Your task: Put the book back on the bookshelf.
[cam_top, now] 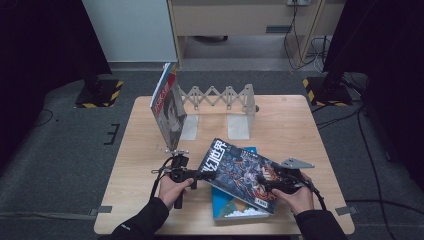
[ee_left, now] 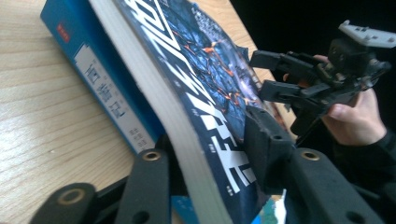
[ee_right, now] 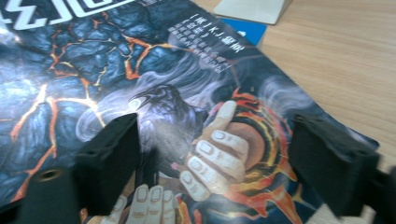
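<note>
A dark book with cracked-lava cover art lies aslant on a blue book near the table's front edge, its left edge lifted. My left gripper is shut on that left edge. In the left gripper view one jaw presses on the cover and the other sits beneath the pages, beside the blue book. My right gripper hovers at the book's lower right corner. In the right gripper view its jaws stand wide apart over the raven picture, gripping nothing. The right gripper also appears in the left gripper view.
A white accordion book rack stands at the back of the wooden table, with a magazine upright against its left end. One white rack plate lies just beyond the books. Cables and stand bases sit on the floor around.
</note>
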A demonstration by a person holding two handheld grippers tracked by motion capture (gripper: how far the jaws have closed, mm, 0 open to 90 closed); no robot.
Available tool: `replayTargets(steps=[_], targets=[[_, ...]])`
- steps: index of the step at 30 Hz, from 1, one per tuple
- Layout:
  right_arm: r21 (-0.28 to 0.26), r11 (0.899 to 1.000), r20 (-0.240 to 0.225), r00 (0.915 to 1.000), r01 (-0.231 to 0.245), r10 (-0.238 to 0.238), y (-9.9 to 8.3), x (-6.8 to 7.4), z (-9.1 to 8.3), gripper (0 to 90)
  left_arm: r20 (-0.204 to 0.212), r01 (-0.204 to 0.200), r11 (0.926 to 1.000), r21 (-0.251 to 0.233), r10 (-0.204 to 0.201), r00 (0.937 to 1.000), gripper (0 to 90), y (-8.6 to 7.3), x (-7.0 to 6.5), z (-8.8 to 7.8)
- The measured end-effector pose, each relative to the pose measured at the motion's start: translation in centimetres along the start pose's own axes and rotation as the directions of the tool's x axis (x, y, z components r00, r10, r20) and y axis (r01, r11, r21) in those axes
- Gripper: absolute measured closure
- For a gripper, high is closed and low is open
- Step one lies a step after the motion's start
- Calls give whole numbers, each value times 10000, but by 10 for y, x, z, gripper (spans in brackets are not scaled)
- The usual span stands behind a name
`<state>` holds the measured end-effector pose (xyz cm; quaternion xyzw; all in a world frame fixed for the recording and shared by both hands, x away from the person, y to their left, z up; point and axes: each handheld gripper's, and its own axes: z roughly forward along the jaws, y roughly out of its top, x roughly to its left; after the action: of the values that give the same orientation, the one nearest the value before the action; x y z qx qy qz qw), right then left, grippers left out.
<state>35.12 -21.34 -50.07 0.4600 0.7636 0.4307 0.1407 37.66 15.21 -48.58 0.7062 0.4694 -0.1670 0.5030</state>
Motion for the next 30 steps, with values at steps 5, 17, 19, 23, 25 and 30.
replayTargets(steps=[5, 17, 19, 23, 25, 30], targets=[[-172, 9996, 213, 9996, -204, 207, 1, -7, -6, 228, 180, 61, 9999, -123, -59, 9998, 700, 4, -7, -4], [-402, 9980, 888, 9947, -493, 527, -2, -28, -17, 220, 63, 74, 9994, -330, -72, 10000, 739, 13, -18, -13], [-395, 9980, 1014, 9934, -502, 540, -2, -31, -19, 220, 25, 82, 9994, -337, -81, 10000, 742, 15, -19, -15], [-371, 9979, 1243, 9906, -531, 573, -4, -38, -22, 219, 20, 208, 9989, -410, -207, 9998, 752, 17, -21, -18], [-344, 9978, 1360, 9889, -560, 602, -6, -42, -23, 219, 9, 279, 9986, -445, -279, 9996, 757, 19, -22, -20], [-184, 9980, 1635, 9846, -604, 626, -8, -51, -25, 219, -54, 249, 9972, -698, -254, 9997, 774, 26, -26, -29]])
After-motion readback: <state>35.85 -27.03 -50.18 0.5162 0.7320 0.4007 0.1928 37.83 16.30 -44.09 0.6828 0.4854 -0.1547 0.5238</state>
